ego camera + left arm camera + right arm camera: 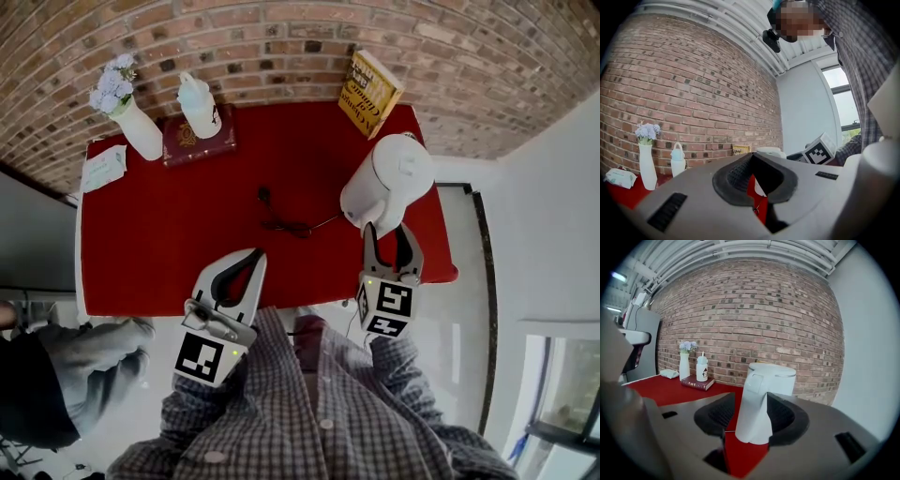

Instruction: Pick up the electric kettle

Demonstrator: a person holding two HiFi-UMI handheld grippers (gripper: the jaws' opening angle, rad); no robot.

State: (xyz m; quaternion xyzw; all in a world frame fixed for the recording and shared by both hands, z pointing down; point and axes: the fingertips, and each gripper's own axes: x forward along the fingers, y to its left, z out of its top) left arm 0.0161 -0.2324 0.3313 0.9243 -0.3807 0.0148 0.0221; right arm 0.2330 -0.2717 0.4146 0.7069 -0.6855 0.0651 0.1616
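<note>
The white electric kettle (394, 178) stands on the right end of the red table (169, 234), its handle toward me. My right gripper (387, 234) is open, a finger on each side of the handle. In the right gripper view the handle (754, 413) stands between the pads, and red table shows in a gap on its left. My left gripper (258, 255) hovers at the table's front edge, left of the kettle, fingertips together and nothing in them. The left gripper view looks along those jaws (752, 159), with the kettle lid (771, 151) beyond.
A black cable (286, 223) runs from the kettle across mid-table. At the back are a yellow book (370, 92), a white bottle (199, 105) on a dark red book (192, 142), a vase of flowers (131, 117) and a tissue pack (103, 169). A brick wall lies behind.
</note>
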